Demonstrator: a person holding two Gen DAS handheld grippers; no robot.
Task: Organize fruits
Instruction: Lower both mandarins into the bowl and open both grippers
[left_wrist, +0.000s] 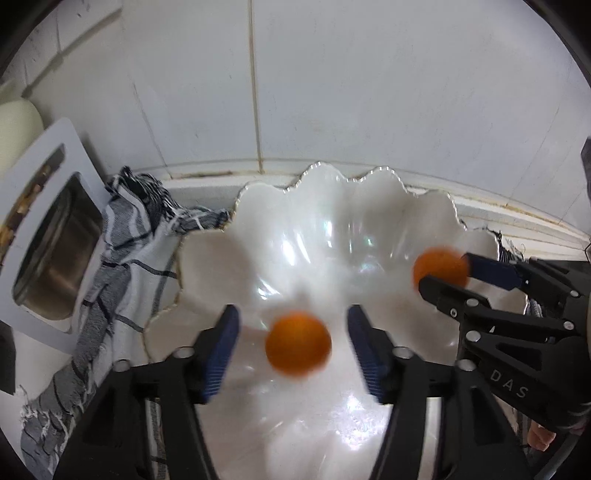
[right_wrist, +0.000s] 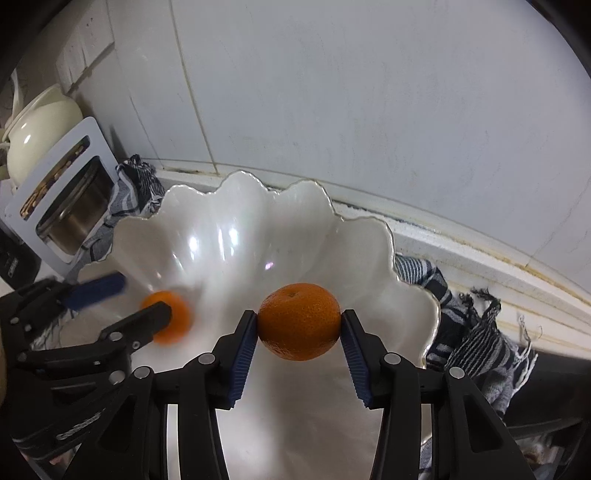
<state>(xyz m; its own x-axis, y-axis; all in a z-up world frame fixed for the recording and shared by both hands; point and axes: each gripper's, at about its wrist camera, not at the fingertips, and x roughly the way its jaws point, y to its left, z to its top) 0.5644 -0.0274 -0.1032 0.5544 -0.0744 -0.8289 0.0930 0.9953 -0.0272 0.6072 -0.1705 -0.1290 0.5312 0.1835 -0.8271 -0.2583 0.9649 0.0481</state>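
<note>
Each black gripper (left_wrist: 293, 354) has ribbed blue pads (right_wrist: 242, 356), silver screws, and white "DAS" lettering.

The orange (left_wrist: 298, 343) between the left claw (left_wrist: 293, 345) pads is smeared by motion in the left wrist view, its skin unreadable, and in the right wrist view one black finger (right_wrist: 147, 319) covers part of it. The other orange (left_wrist: 439, 269) is also blurred and half hidden behind the right claw (left_wrist: 456, 271). The scalloped bowl (left_wrist: 207, 258) runs under both claws, its near rim unseen. The checked cloth (left_wrist: 122, 251) disappears beneath the bowl, and the cream jar (left_wrist: 16, 125) is cut off at the left edge.
</note>
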